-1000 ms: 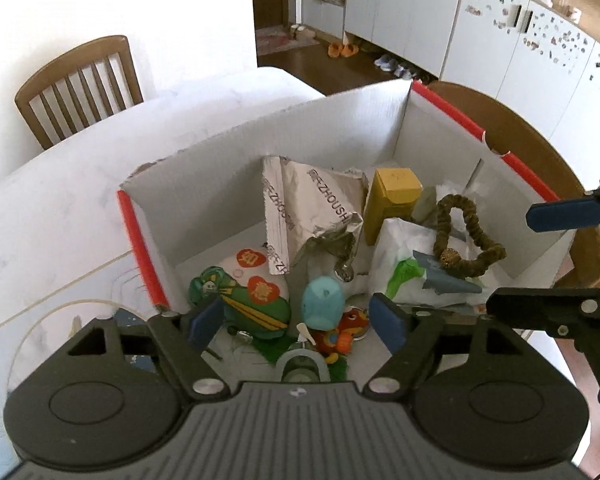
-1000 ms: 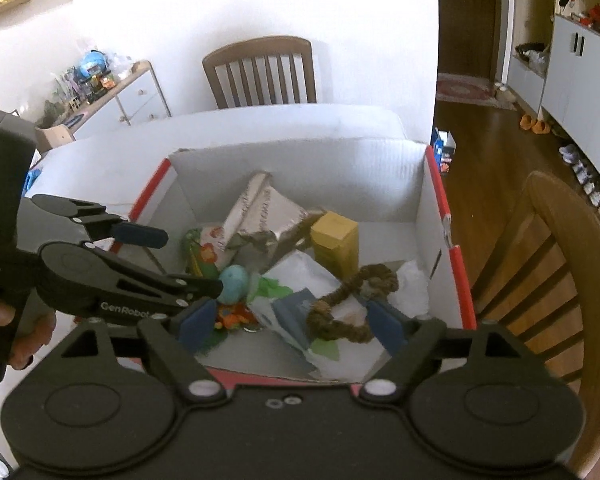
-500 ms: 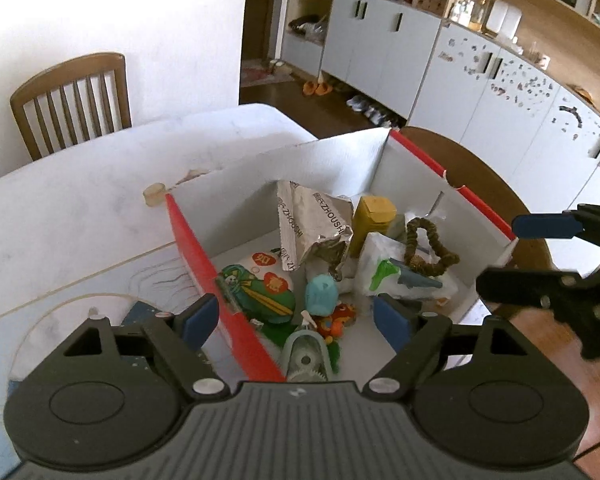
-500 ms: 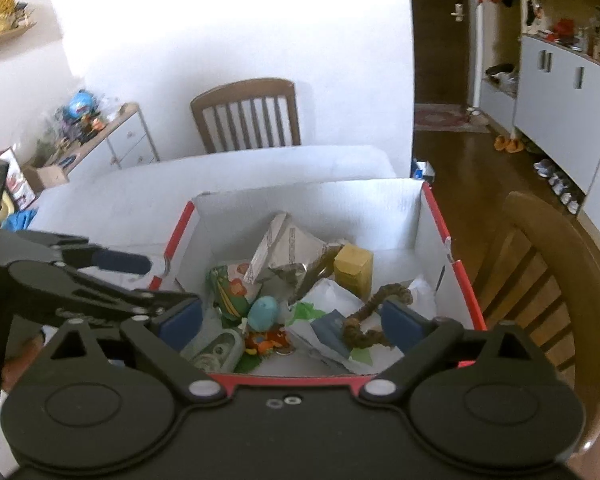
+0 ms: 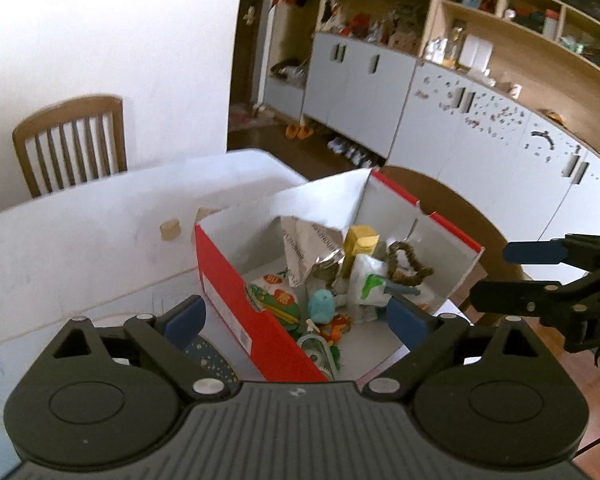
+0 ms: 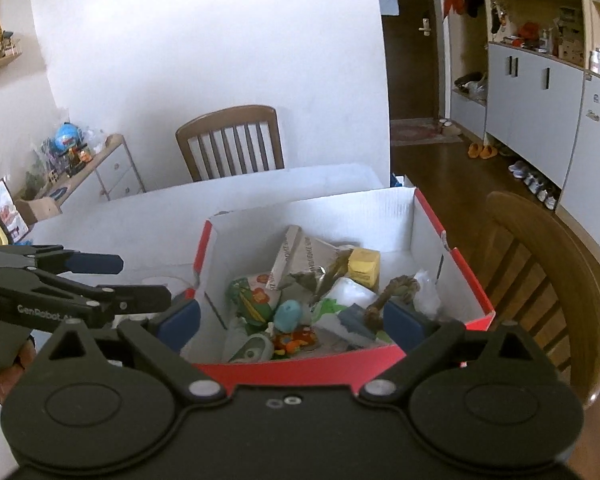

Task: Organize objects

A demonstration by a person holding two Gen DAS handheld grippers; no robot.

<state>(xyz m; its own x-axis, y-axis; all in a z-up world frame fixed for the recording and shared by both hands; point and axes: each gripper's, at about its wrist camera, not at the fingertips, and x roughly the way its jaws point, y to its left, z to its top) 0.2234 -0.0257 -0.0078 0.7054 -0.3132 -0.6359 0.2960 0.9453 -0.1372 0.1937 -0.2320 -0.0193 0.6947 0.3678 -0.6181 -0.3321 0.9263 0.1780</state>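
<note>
Box (image 5: 236, 304) w/ toys, below both wide-open claws, none held

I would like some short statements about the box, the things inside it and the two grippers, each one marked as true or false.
1. The red box stands on the table with its top open. True.
2. The left gripper is clamped on the teal toy. False: its jaws are open and empty, and the toy lies in the box.
3. A yellow carton is inside the box. True.
4. The brown braided ring lies on the table outside the box. False: it lies inside, near the right wall.
5. The right gripper holds nothing. True.
</note>
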